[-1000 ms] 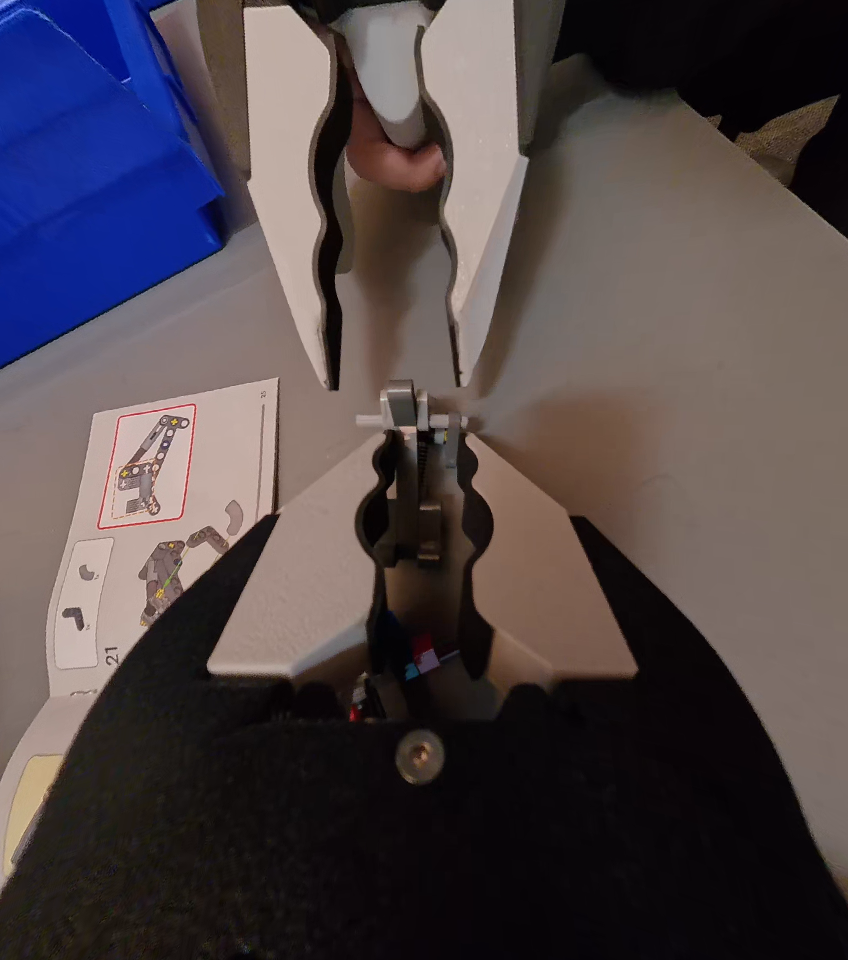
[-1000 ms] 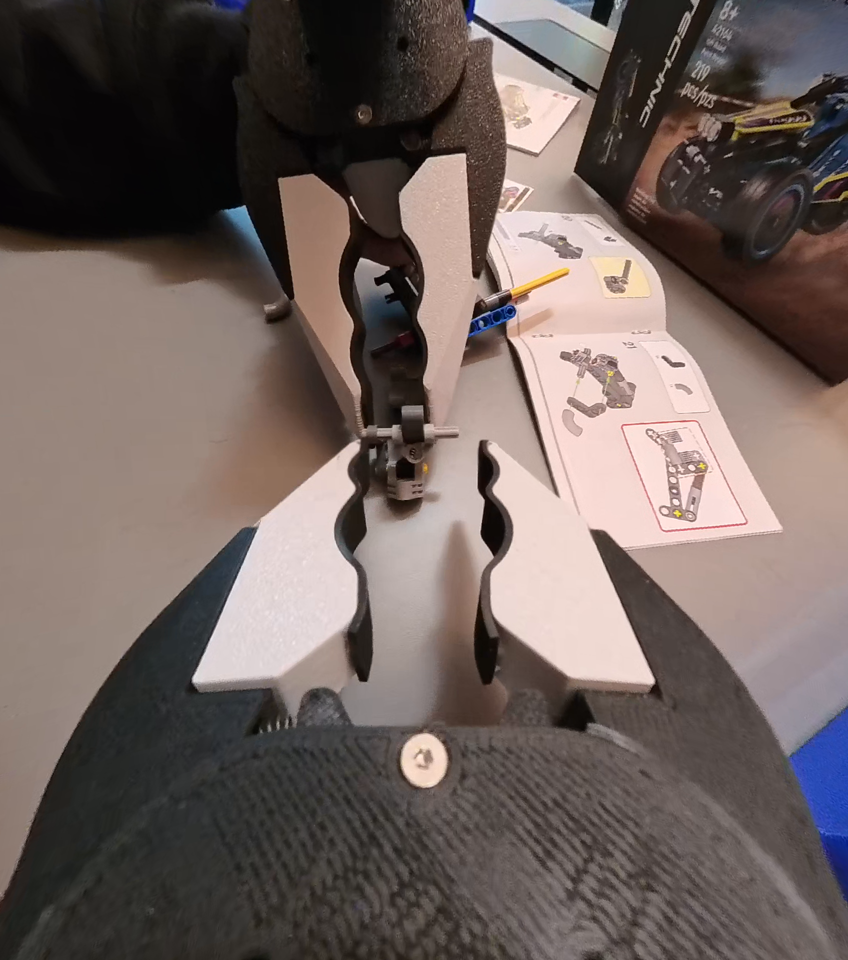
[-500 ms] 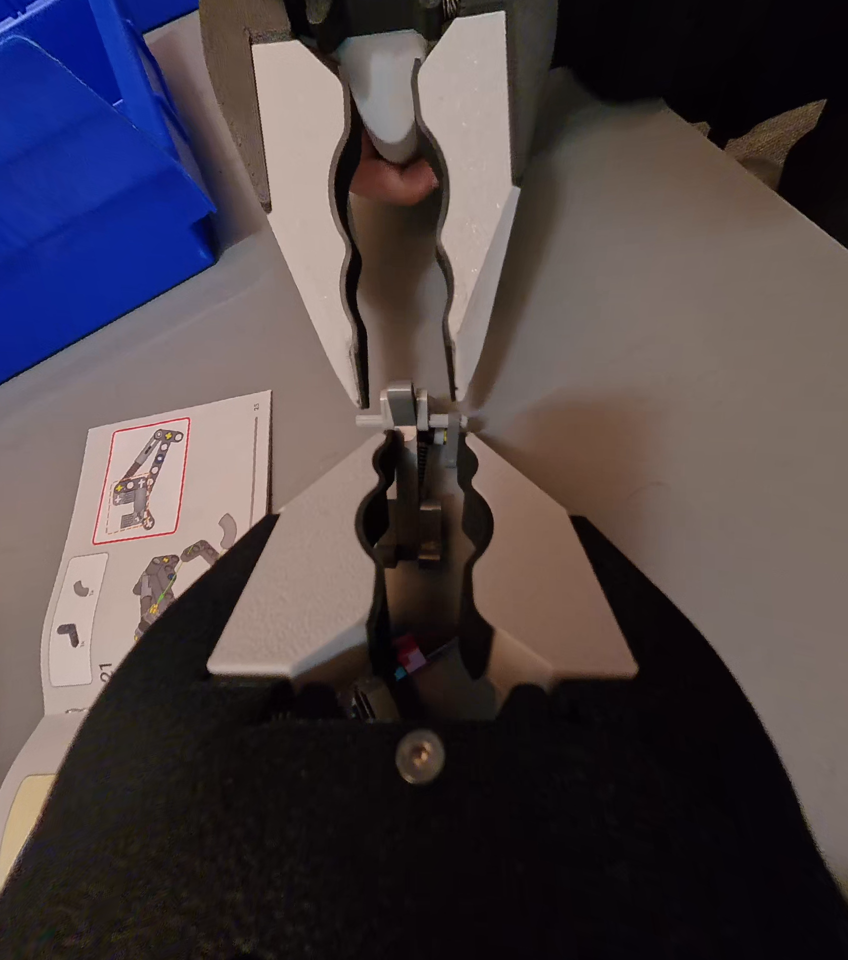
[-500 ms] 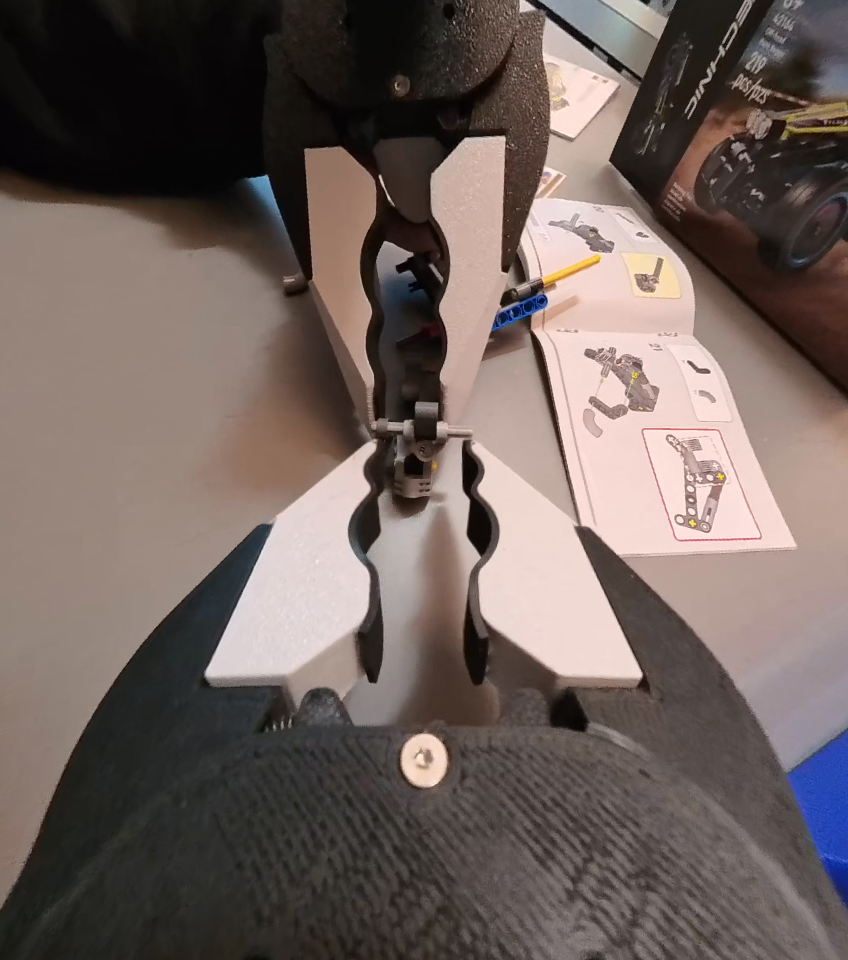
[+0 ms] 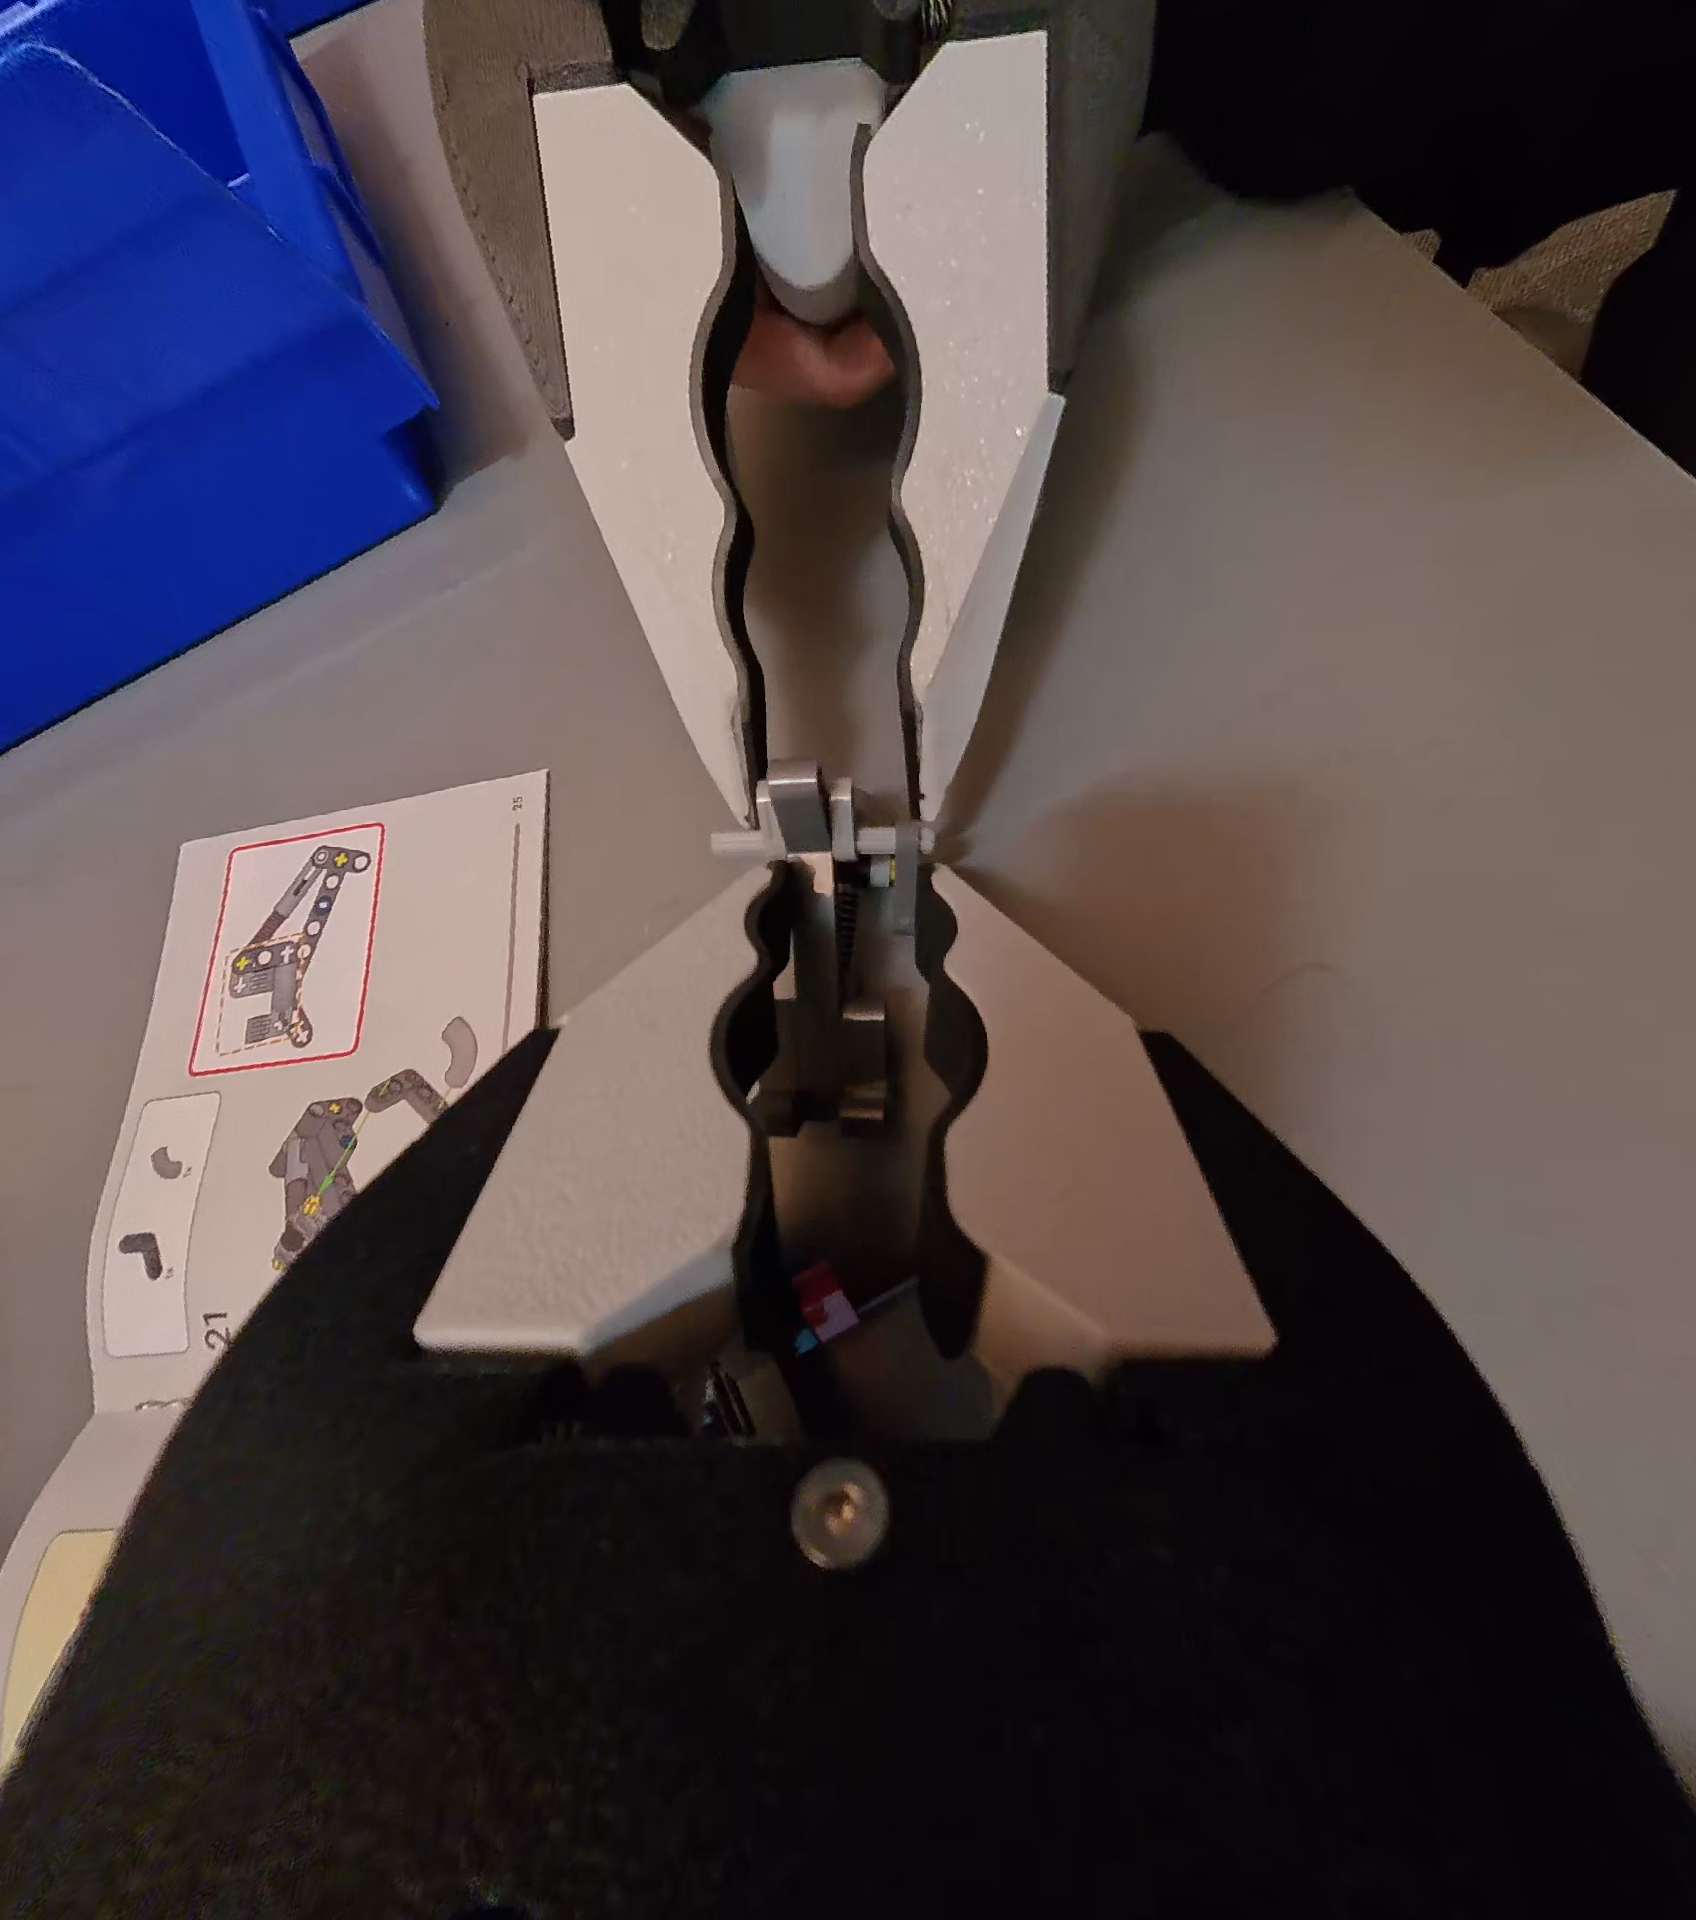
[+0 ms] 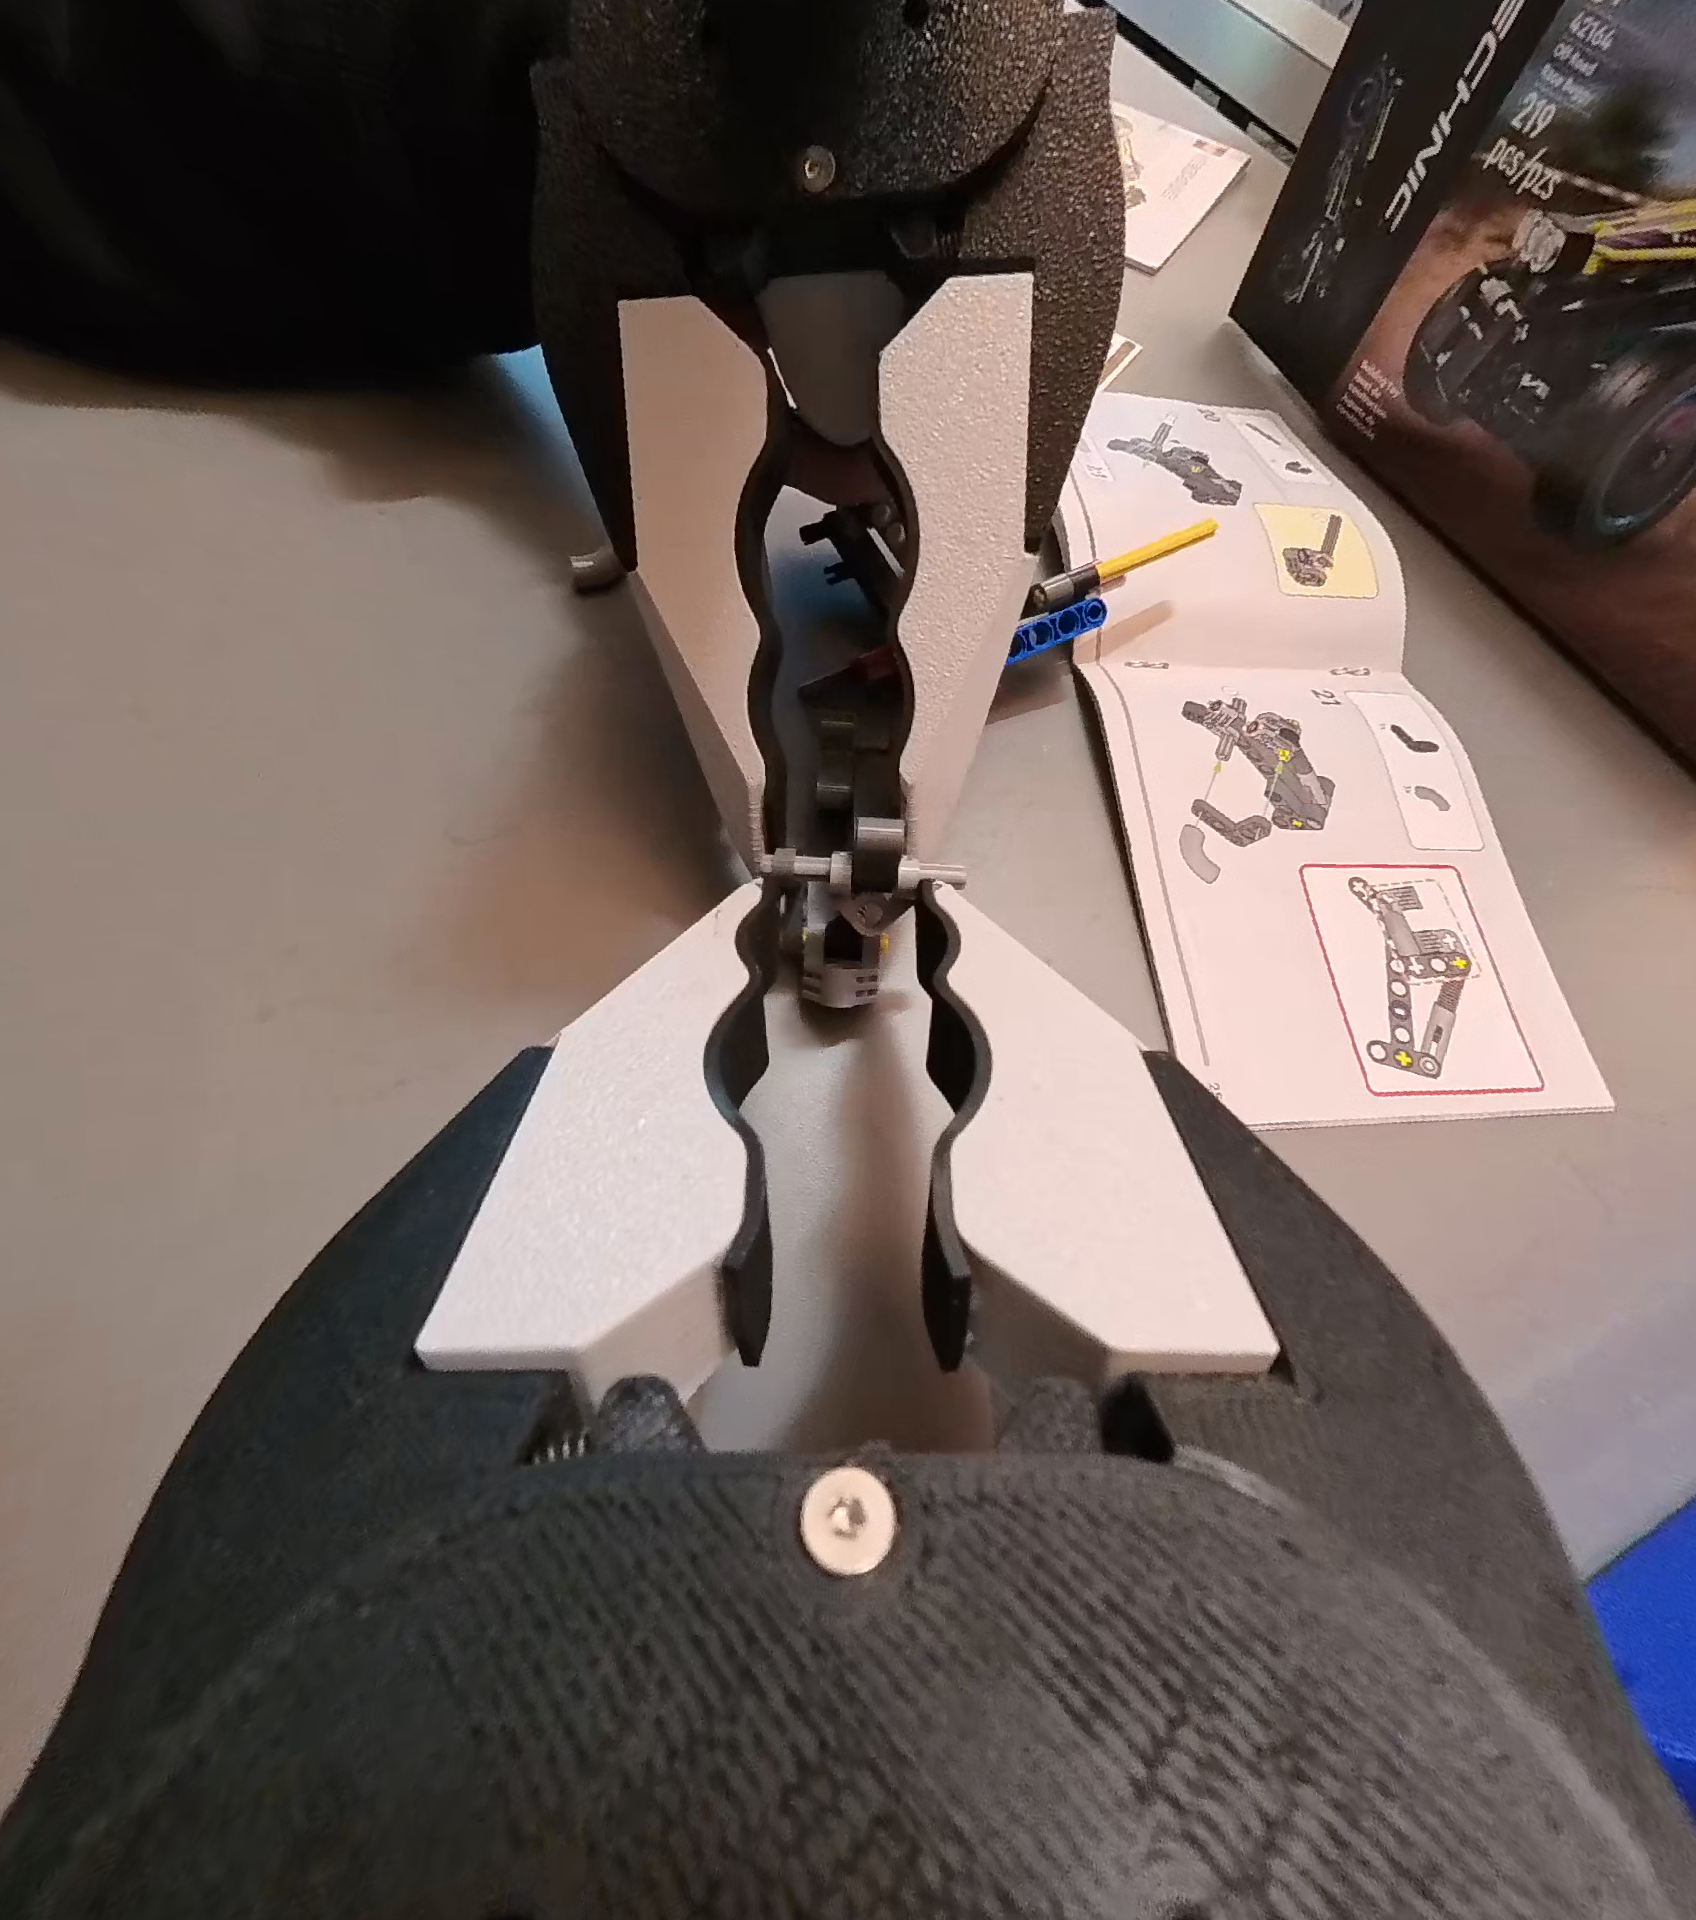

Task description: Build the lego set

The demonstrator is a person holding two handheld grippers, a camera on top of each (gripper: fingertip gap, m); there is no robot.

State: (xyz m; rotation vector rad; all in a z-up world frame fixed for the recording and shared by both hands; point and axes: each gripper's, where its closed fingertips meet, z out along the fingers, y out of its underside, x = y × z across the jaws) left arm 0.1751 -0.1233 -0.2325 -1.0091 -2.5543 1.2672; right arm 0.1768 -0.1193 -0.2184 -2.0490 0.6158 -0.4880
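My left gripper (image 5: 849, 894) is shut on a grey lego assembly (image 5: 808, 821) and holds it just above the grey table (image 5: 1343, 935). The assembly's front end sticks out past the fingertips, with a light grey axle (image 6: 802, 865) running crosswise through it. My right gripper (image 6: 844, 914) faces the left one, tip to tip. It is closed on that front end, and its pads (image 5: 742, 769) lie against the grey connector and the thin beam on the axle. A grey block (image 6: 839, 977) of the assembly hangs between the right fingers. The left gripper also shows in the right wrist view (image 6: 836, 831).
An open instruction booklet (image 6: 1343, 831) lies beside the grippers and also shows in the left wrist view (image 5: 324, 987). The set's box (image 6: 1602, 312) stands behind it. A yellow axle (image 6: 1145, 551) and a blue beam (image 6: 1062, 629) lie loose. Blue bins (image 5: 96, 364) stand at the table's edge. The tips of both grippers are at nearly the same place.
My right gripper has moved in toward the left one and its fingers have narrowed around the assembly's axle end. The left gripper has kept its hold without moving.
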